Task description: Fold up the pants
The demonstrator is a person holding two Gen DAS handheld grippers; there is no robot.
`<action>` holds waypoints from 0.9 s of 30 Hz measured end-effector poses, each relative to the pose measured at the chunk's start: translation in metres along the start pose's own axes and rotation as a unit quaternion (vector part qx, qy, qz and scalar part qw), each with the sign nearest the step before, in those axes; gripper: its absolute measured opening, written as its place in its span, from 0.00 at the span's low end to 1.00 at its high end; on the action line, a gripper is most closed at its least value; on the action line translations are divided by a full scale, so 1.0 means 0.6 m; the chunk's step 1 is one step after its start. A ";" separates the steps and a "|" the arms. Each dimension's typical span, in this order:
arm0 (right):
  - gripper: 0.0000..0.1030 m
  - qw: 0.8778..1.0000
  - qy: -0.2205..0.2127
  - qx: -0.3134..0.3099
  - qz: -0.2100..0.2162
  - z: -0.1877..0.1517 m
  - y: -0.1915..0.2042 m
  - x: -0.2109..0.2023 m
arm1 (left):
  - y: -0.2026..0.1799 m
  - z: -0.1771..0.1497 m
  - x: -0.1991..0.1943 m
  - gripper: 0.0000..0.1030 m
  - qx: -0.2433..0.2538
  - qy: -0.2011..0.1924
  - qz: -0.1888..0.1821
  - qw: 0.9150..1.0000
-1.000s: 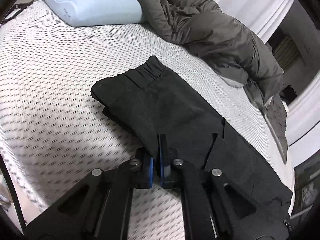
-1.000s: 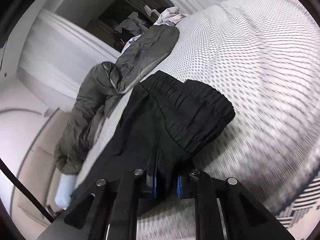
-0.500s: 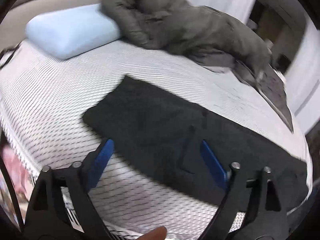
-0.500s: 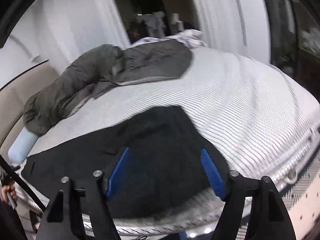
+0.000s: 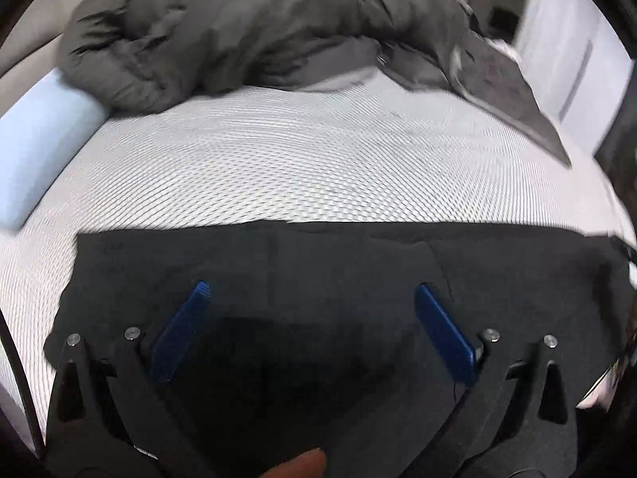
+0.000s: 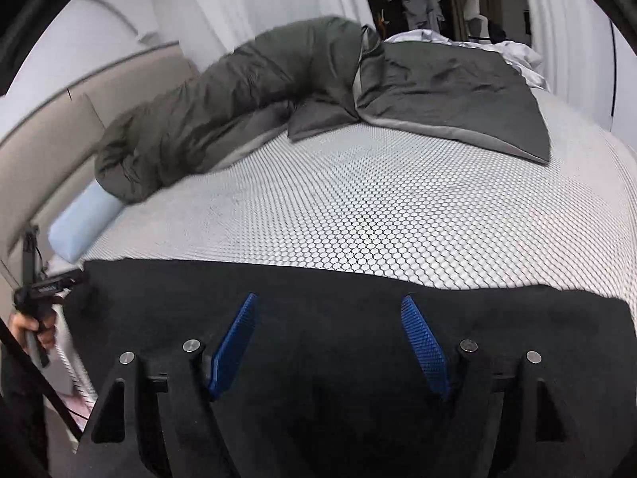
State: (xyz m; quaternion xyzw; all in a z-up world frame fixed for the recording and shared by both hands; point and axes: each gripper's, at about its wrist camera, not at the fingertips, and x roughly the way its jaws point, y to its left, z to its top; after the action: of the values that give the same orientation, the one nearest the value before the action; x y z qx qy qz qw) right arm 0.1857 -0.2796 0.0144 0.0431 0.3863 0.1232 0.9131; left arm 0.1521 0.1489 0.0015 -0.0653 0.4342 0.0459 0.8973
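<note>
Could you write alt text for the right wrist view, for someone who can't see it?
Black pants lie flat along the near edge of a white-patterned bed, under the open right claw with blue pads, holding nothing. Behind lie a rumpled grey duvet and a pale blue pillow.

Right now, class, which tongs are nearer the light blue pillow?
Left. The left tongs hover open over the black pants at the end beside the pillow; the right tongs hover open further along.
</note>
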 end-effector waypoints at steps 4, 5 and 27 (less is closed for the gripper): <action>0.74 0.999 0.025 -0.020 -0.015 0.008 0.010 0.030 | -0.068 0.030 0.050 0.92 0.100 0.026 -0.018 0.994; 0.74 0.999 0.025 -0.024 -0.013 0.007 0.010 0.025 | -0.094 0.035 0.065 0.92 0.140 0.038 -0.020 0.989; 0.74 0.999 0.021 -0.032 0.012 -0.011 -0.004 0.000 | -0.193 0.053 0.152 0.00 0.212 0.086 -0.064 0.971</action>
State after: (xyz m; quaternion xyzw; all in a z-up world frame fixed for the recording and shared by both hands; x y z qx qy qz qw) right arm 0.1816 -0.2822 0.0093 0.0159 0.4008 0.1472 0.9041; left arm 0.2493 0.0422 -0.0418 0.0953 0.5047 -0.1104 0.8509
